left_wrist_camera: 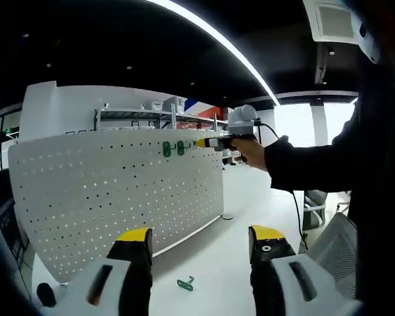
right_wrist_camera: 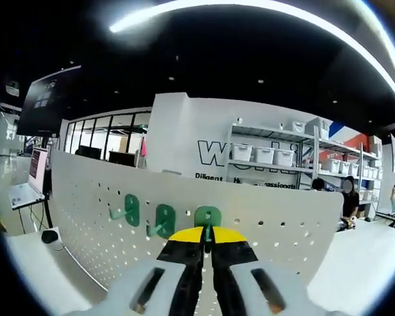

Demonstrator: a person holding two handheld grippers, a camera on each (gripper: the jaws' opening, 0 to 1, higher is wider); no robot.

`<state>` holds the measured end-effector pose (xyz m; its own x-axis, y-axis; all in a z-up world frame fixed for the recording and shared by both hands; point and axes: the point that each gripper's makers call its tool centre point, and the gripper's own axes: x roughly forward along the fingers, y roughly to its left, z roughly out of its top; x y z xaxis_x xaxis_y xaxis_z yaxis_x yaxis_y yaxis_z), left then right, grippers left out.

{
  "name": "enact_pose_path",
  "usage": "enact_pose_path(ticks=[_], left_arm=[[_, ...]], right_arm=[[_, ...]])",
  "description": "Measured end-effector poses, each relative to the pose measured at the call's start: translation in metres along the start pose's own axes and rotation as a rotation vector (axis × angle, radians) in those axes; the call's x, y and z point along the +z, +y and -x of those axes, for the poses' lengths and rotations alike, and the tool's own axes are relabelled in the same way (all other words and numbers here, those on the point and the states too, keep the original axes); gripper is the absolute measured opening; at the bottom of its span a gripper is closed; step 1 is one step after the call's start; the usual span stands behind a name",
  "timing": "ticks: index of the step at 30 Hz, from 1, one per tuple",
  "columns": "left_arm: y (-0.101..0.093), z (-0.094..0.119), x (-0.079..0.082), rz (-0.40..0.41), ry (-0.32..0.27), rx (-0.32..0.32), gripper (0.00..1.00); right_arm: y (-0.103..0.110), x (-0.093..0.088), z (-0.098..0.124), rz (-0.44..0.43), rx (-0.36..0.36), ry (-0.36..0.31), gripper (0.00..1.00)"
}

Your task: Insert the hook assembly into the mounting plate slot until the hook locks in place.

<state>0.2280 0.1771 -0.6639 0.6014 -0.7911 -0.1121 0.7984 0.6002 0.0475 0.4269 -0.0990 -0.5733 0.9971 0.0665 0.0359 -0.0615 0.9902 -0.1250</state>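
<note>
A white pegboard mounting plate (left_wrist_camera: 112, 191) stands upright on a white table. Two green hooks (left_wrist_camera: 172, 149) hang near its top edge. In the left gripper view the right gripper (left_wrist_camera: 209, 142), held by a person's hand, reaches to the board's top right. My left gripper (left_wrist_camera: 199, 237) is open, low before the board, nothing between its yellow-tipped jaws. A loose green hook (left_wrist_camera: 185, 284) lies on the table below. In the right gripper view my right gripper (right_wrist_camera: 207, 236) is shut on a green hook (right_wrist_camera: 207, 217) pressed against the plate (right_wrist_camera: 276, 230), beside two mounted hooks (right_wrist_camera: 148, 214).
The person's dark sleeve (left_wrist_camera: 316, 164) and body fill the right side of the left gripper view. Shelving with white bins (right_wrist_camera: 276, 158) stands behind the board. A laptop on a stand (right_wrist_camera: 29, 181) is at the left. A grey chair (left_wrist_camera: 336, 243) sits at the table's right.
</note>
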Motion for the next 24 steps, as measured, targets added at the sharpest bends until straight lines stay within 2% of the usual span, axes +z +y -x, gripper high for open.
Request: enact_pose_path(ticks=[14,24], left_arm=[[0.0024,0.0006,-0.0028,0.009,0.005,-0.002,0.6],[0.0064,0.0035,-0.002,0.006,0.003,0.002,0.6]], right_arm=[[-0.0033,-0.0035,-0.0077,-0.014,-0.005,0.014,0.0],[0.0006,-0.0072,-0.0054,-0.017,-0.022,0.012,0.0]])
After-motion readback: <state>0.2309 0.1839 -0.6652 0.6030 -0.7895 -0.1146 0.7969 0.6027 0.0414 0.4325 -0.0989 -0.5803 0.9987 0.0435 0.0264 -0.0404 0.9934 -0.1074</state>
